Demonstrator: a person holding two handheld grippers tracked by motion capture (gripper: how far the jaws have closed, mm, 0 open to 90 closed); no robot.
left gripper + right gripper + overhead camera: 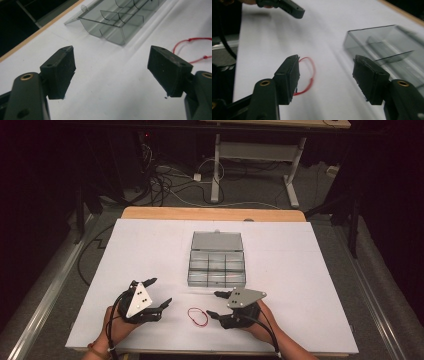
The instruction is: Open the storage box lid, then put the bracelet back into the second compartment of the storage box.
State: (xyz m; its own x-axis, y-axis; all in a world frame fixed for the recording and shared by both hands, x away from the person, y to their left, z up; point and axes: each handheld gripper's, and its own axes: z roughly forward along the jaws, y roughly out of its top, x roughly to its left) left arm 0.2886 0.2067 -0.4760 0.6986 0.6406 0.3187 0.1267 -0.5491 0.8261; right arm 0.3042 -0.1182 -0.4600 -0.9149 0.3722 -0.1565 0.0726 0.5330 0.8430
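A thin red string loop [197, 316] is lying flat on the white surface [150, 250] between the left claw [161, 294] and the right claw [214, 304], touched by neither. Both claws are being held apart, with nothing gripped. A clear grey plastic compartment box [217, 265], lid open, is sitting beyond them.

The box [217, 263] beyond both grippers is clear, smoke-tinted plastic, glossy and smooth. Between the grippers lies a red loop [198, 316], thin and matt, probably cord, though it blurs up close. The sheet [150, 245] under them looks like matt white paper, with a pale wood edge [210, 213] at its far side. The jaw pads [61, 71] look like dull, rough black rubber on matt black plastic arms.
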